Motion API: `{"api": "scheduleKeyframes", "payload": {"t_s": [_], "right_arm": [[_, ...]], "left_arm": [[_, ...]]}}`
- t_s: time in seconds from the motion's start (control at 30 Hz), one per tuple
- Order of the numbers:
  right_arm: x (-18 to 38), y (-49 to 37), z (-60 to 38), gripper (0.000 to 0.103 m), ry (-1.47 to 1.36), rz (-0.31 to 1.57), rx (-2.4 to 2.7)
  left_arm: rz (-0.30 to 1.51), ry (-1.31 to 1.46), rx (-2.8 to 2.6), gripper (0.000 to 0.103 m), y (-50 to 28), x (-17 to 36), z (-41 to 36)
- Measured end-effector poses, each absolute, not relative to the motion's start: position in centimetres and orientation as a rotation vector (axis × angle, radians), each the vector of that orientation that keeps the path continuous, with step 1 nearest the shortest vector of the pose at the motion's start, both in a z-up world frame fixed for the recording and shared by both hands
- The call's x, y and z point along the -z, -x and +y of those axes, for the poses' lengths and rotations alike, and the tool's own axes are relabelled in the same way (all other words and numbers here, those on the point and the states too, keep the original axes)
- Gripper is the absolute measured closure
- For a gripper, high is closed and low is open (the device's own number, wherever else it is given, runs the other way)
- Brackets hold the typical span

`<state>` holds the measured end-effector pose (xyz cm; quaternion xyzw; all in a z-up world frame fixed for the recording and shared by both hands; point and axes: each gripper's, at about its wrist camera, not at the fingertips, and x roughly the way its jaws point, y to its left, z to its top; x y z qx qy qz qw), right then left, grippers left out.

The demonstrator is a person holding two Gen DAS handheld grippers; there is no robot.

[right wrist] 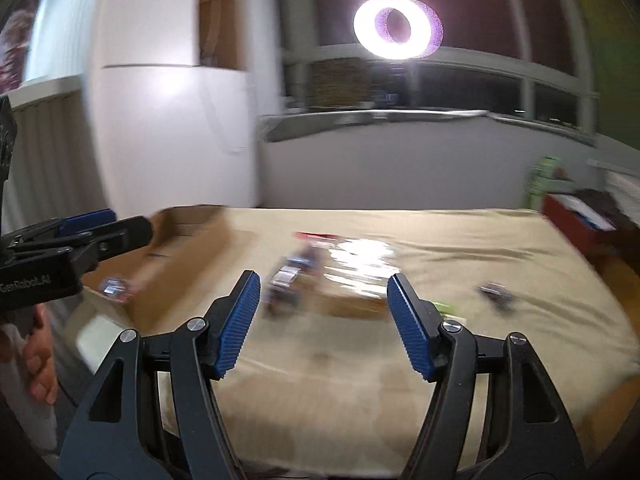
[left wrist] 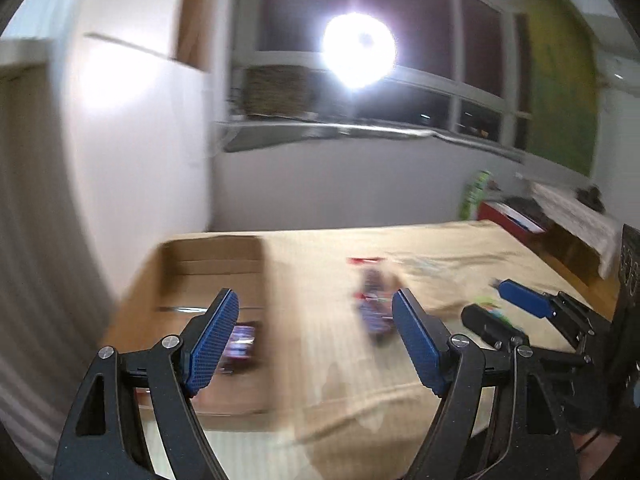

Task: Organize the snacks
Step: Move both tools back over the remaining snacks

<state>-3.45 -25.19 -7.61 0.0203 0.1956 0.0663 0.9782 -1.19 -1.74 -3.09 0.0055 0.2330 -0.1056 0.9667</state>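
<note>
Blue-padded fingers of the left tool (left wrist: 314, 344) stand wide apart and empty above the near edge of a table (right wrist: 460, 352) draped in tan cloth; the right tool (right wrist: 322, 322), likewise parted, grips nothing. One dark snack packet (left wrist: 240, 346) already lies in the cardboard box (left wrist: 208, 264) at the table's left edge. More packets wait on the cloth: a blurred dark one (right wrist: 286, 284) mid-table beside a glossy wrapper (right wrist: 360, 266), another (right wrist: 496, 294) toward the right edge. Sorting appears to be between pickups; next, a tool must reach a loose packet and close. Open cloth along the near edge leaves easy approach.
</note>
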Motion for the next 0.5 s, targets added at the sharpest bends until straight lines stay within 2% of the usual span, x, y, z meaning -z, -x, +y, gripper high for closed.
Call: {"api": "scheduleKeyframes", "payload": {"t_s": [0.07,0.27,0.5], "right_arm": [[7.8,4.7,-27.7,0.028,-0.055,0.400,-0.054],[7.3,6.6,-30.1,0.028,-0.062,0.383,0.010],[7.6,6.7,-29.0,0.028,-0.048,0.387,-0.014]], "left_arm": [[0.480,-0.028,0.267,0.024,1.1,3.3,-3.7],[0.486,-0.052,0.361,0.024,1.6,3.2,-6.5],[0.476,-0.038,0.335,0.024,2.5,2.8,-5.3]]}}
